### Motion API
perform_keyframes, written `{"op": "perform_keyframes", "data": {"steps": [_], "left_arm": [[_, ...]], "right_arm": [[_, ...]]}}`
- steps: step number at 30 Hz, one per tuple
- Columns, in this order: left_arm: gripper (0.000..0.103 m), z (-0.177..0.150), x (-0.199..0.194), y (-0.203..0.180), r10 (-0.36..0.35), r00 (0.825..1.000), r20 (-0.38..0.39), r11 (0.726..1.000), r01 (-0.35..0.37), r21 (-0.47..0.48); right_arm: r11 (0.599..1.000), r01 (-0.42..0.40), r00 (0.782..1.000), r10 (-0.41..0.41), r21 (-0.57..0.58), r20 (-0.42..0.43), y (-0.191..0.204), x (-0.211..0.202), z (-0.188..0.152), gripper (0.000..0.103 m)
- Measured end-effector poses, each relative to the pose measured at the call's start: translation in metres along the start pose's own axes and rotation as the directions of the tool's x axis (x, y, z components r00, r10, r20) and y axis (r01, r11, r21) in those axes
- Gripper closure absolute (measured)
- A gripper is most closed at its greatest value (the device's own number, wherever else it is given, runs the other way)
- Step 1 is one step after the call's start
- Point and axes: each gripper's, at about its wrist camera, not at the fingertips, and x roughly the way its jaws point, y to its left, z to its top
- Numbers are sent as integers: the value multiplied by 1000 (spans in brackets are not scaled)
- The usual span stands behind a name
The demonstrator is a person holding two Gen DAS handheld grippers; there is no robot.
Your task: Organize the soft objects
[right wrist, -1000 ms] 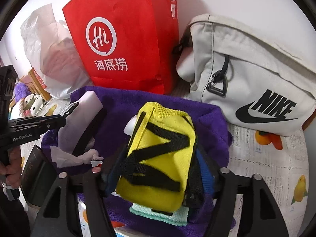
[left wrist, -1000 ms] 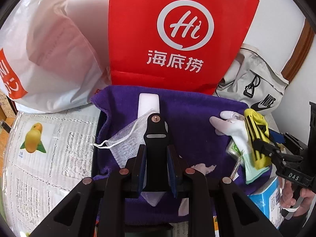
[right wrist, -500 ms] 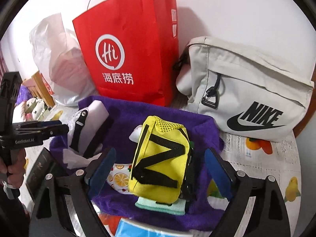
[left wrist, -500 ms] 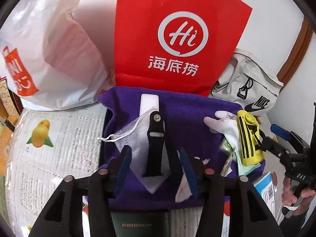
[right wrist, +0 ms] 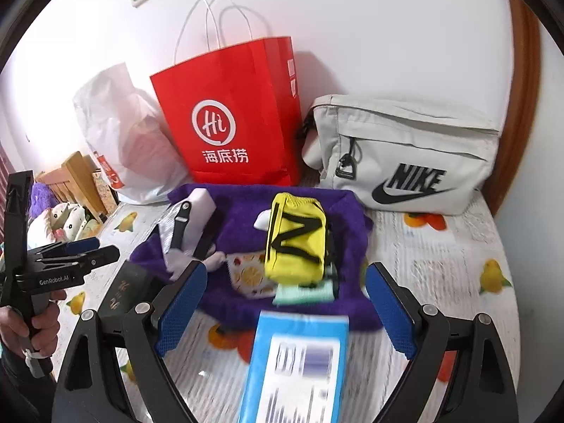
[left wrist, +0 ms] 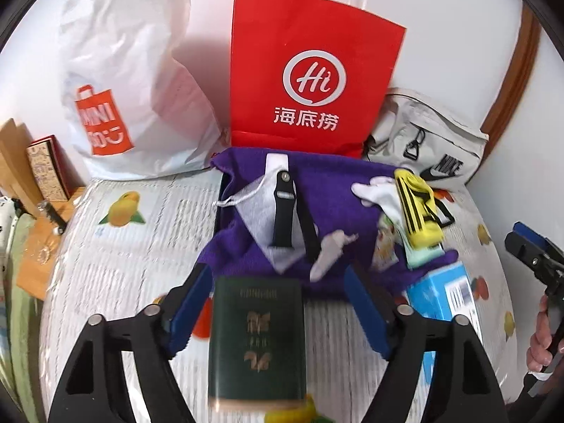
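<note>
A purple cloth (left wrist: 335, 190) (right wrist: 243, 211) lies spread on the table. On it rest a black strap (left wrist: 283, 211) over a white mesh bag (left wrist: 257, 204), a white block (left wrist: 276, 162), and a yellow pouch (left wrist: 419, 211) (right wrist: 296, 243) on mint fabric. My left gripper (left wrist: 277, 271) (right wrist: 105, 247) hovers short of the cloth above a dark green booklet (left wrist: 255, 338). Its jaws are opening and nothing is between the pads. My right gripper (right wrist: 283, 268) (left wrist: 518, 238) stands open and holds nothing. It is pulled back over a blue box (right wrist: 296, 363).
Against the wall stand a red paper bag (left wrist: 310, 70), a white plastic bag (left wrist: 134, 81) and a grey Nike bag (right wrist: 405, 155). A fruit-print cover (left wrist: 123, 246) lies over the table. Wooden boxes (left wrist: 35, 176) and plush toys (right wrist: 67, 218) sit at the left.
The left jaws let go of the black strap and the right jaws let go of the yellow pouch. Both grippers opened wide and drew back and up from the cloth.
</note>
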Motion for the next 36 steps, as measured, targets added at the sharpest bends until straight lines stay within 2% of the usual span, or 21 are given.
{"op": "perform_keyframes", "data": {"steps": [6,9,11,15,19,23,30,36], "left_arm": [[13,-33,-43,-10,-17,1000,21,1000,17,3],[11,-51,-62,-16,-36,999,33,999,36,0],[5,-62,-73,-20,-31,999,38,1000,31,0],[5,-80,-94,-31,13,998,54,999,-15,35],[5,-99,-117,-38,40,995,94,998,-45,50],[5,-117,-134,-43,53,991,122,997,-59,42],[5,-147,-157,-48,79,983,164,995,-86,40],[5,-157,-167,-50,87,980,178,995,-95,35]], "right_arm": [[998,60,998,-61,30,28,9,-52,-31,11],[997,73,997,-74,27,31,18,-73,-47,4],[995,96,994,-97,21,46,25,-90,-61,1],[992,122,990,-124,34,64,34,-112,-83,1],[984,166,985,-168,60,28,39,-125,-100,0],[986,137,989,-141,92,38,41,-143,-116,0],[986,152,985,-157,70,68,52,-170,-141,0],[984,167,982,-171,55,83,58,-182,-153,1]]}}
